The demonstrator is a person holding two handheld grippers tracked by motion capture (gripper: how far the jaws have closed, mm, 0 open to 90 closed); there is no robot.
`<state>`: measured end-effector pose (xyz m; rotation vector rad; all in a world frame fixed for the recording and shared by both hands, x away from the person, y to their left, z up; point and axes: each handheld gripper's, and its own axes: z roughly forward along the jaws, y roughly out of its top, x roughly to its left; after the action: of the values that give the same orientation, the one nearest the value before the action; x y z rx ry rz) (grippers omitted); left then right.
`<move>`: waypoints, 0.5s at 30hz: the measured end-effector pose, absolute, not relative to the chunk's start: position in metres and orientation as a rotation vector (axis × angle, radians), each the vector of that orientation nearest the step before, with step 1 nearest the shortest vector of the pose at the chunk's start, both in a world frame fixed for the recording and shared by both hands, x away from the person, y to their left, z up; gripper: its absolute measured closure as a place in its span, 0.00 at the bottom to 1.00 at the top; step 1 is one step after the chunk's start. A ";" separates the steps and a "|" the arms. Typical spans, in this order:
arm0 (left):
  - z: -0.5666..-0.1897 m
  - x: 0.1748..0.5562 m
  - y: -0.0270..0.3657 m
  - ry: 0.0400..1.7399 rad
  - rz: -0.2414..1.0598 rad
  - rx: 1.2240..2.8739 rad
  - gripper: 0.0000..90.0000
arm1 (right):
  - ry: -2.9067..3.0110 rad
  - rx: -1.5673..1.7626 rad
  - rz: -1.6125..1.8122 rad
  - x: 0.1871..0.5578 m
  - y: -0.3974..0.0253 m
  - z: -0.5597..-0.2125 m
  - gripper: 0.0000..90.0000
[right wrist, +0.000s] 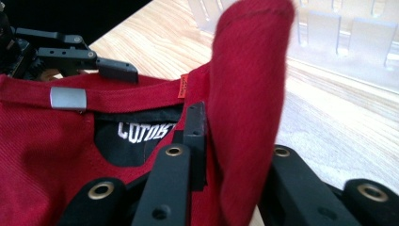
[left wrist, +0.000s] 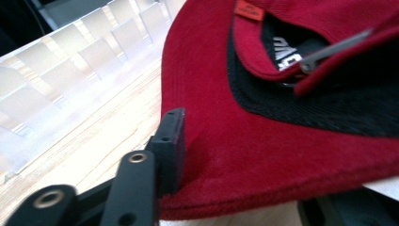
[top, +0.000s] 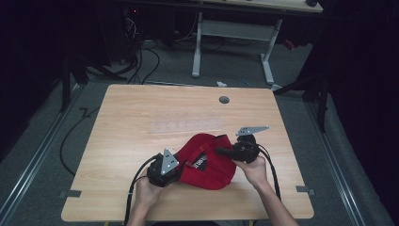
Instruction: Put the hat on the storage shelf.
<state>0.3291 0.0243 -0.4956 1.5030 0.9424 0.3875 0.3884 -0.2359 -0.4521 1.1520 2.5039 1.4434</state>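
The left gripper [top: 175, 165], held low over the light wooden table [top: 131, 113], has its fingers [left wrist: 171, 141] clamped on the brim of the red cloth cap [top: 209, 165] (black lining, white lettering inside). The cap lies between both grippers. The right gripper [top: 221, 151] pinches an upturned red fold between its fingers [right wrist: 195, 127].

High view overhead, far; 2 gripper views close, sharing red cap [top: 207, 162].
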 end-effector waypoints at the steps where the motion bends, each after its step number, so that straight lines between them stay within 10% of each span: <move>1: -0.494 0.329 0.024 0.943 0.376 1.511 0.65 | 2.502 1.152 1.443 0.388 -0.235 -0.452 0.86; 15: -0.481 0.322 0.031 0.879 0.325 1.605 0.93 | 2.344 1.238 1.542 0.390 -0.253 -0.443 0.56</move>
<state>0.3219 0.0311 -0.4813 1.6053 0.8787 0.3247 0.3899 -0.2532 -0.4428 1.2384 2.3444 1.5415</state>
